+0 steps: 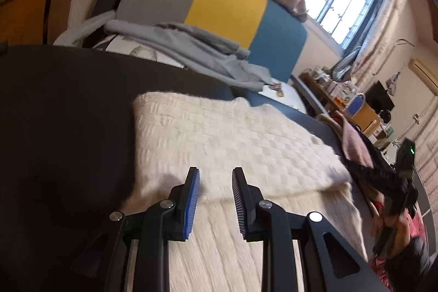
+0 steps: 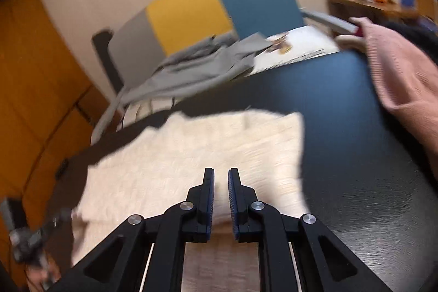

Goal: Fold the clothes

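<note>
- Dark bed surface (image 1: 63,127): broad dark cover, bare to the left of the knit in the left wrist view and to its right (image 2: 356,155) in the right wrist view. Near edge cut off by both frames.
- Headboard (image 1: 219,7): grey, yellow and blue panels at the far end of the bed; the base is hidden behind heaped cloth.
- Cream knit garment (image 1: 219,133): lies on the dark surface, part-folded, an upper layer ending in a fold line across a lower layer. Near portion hidden under the gripper frames. In the right wrist view the knit (image 2: 197,155) is heavily blurred; texture not readable there.
- Grey clothing (image 1: 191,45): loose heap against the headboard, well apart from the knit.
- Pink garment (image 2: 397,67): at the right edge of the bed, cut off by the frame.
- Desk (image 1: 361,111): beyond the bed, crowded with small items too blurred to identify.
- Left gripper (image 1: 215,174): fingers spread, nothing between them, above the knit near its fold line; contact cannot be determined.
- Right gripper (image 2: 220,174): fingers close but with a narrow gap, empty, over the knit's near edge.
</note>
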Tool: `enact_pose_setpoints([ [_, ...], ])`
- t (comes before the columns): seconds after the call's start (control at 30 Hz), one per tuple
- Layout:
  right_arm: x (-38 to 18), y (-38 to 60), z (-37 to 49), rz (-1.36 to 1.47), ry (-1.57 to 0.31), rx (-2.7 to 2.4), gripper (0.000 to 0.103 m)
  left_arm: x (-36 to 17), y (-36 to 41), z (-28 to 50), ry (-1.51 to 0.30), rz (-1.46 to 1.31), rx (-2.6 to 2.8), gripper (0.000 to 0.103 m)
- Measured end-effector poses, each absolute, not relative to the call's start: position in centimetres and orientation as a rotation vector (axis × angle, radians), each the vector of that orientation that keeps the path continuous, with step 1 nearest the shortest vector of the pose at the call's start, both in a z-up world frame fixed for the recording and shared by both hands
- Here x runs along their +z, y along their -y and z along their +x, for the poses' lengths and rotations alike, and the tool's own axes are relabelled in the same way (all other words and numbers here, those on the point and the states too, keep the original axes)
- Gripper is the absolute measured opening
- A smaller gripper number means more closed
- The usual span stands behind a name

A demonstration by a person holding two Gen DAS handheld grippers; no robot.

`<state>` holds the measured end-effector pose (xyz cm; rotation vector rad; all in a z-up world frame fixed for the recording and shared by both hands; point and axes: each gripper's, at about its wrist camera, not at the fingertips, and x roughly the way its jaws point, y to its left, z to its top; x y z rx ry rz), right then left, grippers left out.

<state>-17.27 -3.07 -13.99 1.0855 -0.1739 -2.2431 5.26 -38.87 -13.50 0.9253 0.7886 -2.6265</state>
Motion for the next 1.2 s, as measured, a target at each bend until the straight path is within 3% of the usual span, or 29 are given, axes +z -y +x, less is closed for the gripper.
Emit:
enact_pose_setpoints([
  [0.13, -17.1, 4.2, -17.3, 1.177, 0.069, -2.275, 0.013, -16.6, 39.9, 5.2, -0.848, 0.962, -2.57, 0.023],
  [0.3, -18.3, 2.8, -16.0, 1.115, 0.12, -2.244, 0.013, -18.6, 40.4, 7.6, -0.972, 0.901, -2.531, 0.019],
  [0.53, -18.9, 1.7, -15.9, 1.114, 0.191, -2.198, 0.013, -18.2, 39.6, 7.7, -0.902, 0.916, -2.517, 0.02],
  [0.73, -17.3, 2.7, -16.1, 1.119, 0.168, -2.186, 0.013, -14.6, 39.2, 6.6, -0.861, 0.897, -2.561, 0.024],
  [0.93, -14.4, 7.8, -17.8, 1.001, 0.072, -2.136, 0.013, -11.8, 38.3, -0.9, -0.676, 0.988, -2.73, 0.025],
  [1.2, -16.5, 16.1, -22.6, 1.097, -0.018, -2.042, 0.013, -15.3, 39.1, -8.8, -0.641, 1.172, -2.742, 0.025],
])
